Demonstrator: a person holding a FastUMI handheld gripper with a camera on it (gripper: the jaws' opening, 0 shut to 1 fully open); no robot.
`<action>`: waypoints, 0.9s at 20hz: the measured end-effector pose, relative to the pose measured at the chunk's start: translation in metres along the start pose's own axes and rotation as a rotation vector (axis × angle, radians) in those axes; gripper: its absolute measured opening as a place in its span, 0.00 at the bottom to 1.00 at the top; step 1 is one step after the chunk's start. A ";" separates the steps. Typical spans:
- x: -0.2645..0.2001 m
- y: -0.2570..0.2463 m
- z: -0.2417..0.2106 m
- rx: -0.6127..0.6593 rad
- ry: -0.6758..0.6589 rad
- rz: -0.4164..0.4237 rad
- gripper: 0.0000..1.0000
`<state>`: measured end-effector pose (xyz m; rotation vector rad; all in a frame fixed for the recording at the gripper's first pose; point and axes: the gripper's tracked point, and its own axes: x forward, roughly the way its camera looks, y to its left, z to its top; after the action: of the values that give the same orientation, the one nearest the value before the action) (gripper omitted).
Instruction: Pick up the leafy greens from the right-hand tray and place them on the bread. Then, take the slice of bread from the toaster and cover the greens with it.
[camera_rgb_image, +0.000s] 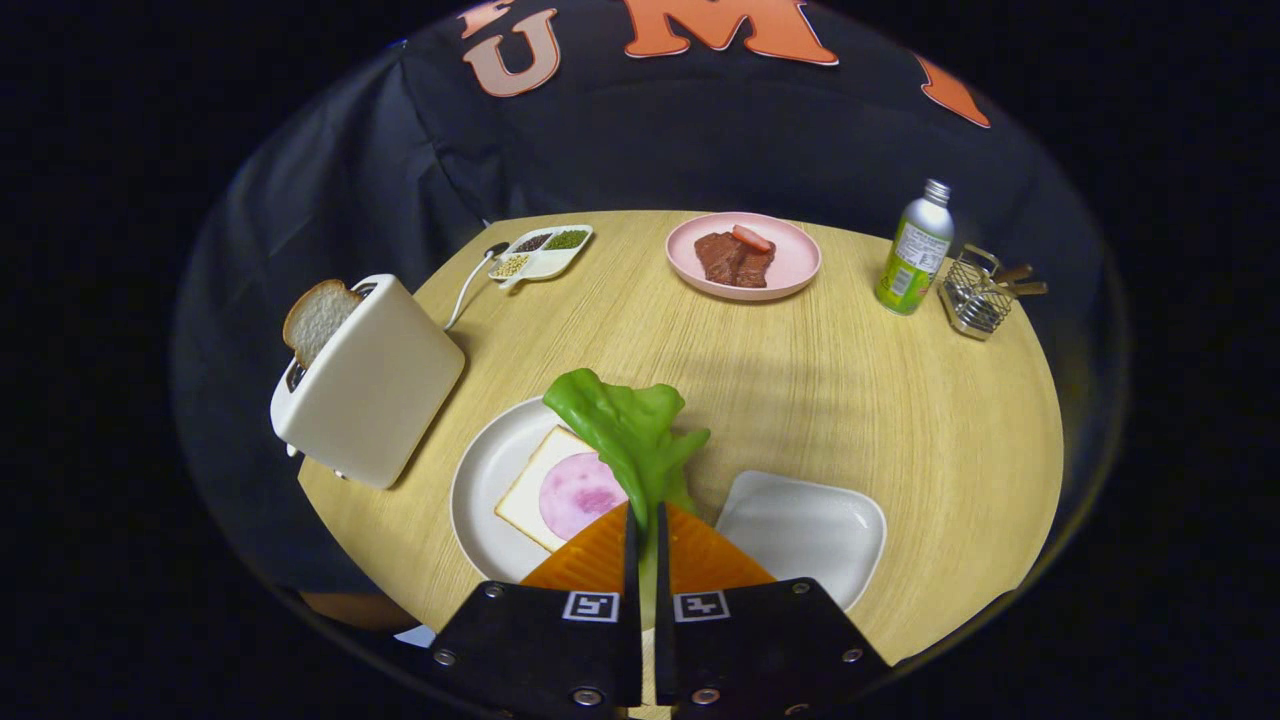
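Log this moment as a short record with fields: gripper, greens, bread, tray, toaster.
gripper: gripper shut on the leafy greens
greens: leafy greens held up above the round plate
bread: bread on the round plate, pink ham slice on top, not yet covered
tray: white tray right of the plate
toaster: toaster left of the plate, bread slice sticking out

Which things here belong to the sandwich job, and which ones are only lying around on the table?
Belong:
gripper, shut on the leafy greens
bread with ham on round plate
right-hand tray
toaster holding bread slice

Lying about:
pink plate of meat
bottle
wire basket
divided dish
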<state>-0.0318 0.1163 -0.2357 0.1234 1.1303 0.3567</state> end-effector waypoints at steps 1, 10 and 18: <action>0.005 0.006 0.000 -0.001 0.007 0.012 0.06; 0.046 0.043 -0.011 -0.041 0.089 0.050 0.09; 0.053 0.054 -0.011 -0.060 0.095 0.052 0.30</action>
<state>-0.0334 0.1844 -0.2711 0.0838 1.2109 0.4467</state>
